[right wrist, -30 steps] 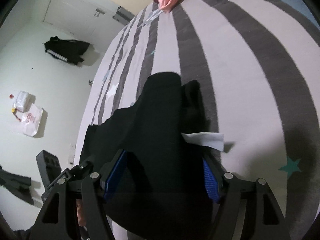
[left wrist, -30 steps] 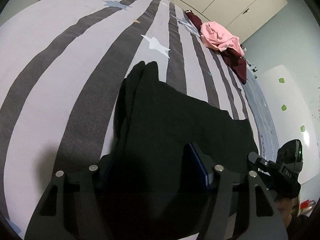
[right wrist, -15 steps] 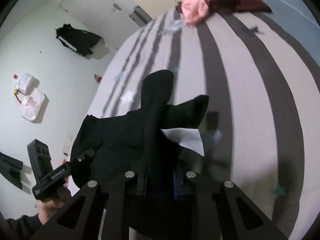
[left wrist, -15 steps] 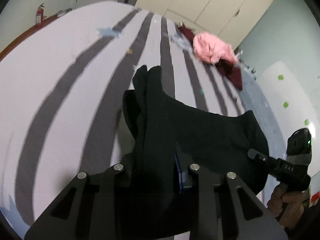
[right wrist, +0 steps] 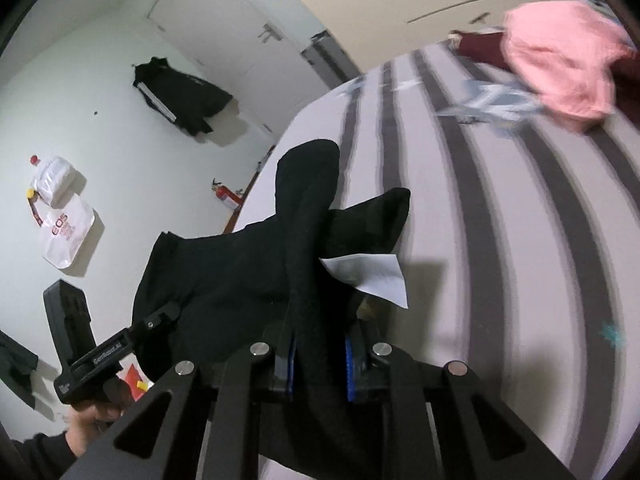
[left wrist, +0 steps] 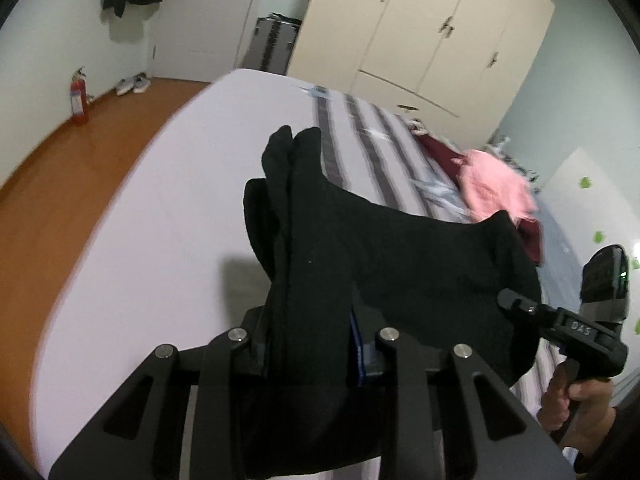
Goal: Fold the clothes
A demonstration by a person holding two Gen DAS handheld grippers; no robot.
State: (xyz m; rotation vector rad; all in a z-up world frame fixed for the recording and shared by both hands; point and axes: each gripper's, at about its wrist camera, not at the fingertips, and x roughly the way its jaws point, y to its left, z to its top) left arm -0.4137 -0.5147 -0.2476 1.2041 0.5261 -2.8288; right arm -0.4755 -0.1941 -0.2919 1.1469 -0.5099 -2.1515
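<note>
A home bedroom: a striped bed [left wrist: 192, 208], with a cream wardrobe [left wrist: 432, 28] beyond its far end beside a door [left wrist: 208, 12].

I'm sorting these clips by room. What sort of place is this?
Most likely a bedroom: a bed with a striped cover, a tall wardrobe behind it, and clothes such as a pink garment lying on the bed.

Left wrist view: looks past its fingers [left wrist: 256, 354], angled down, close on black garment [left wrist: 400, 264].
Right wrist view: same, mirrored.
Shared: garment, striped bed [right wrist: 520, 220].
</note>
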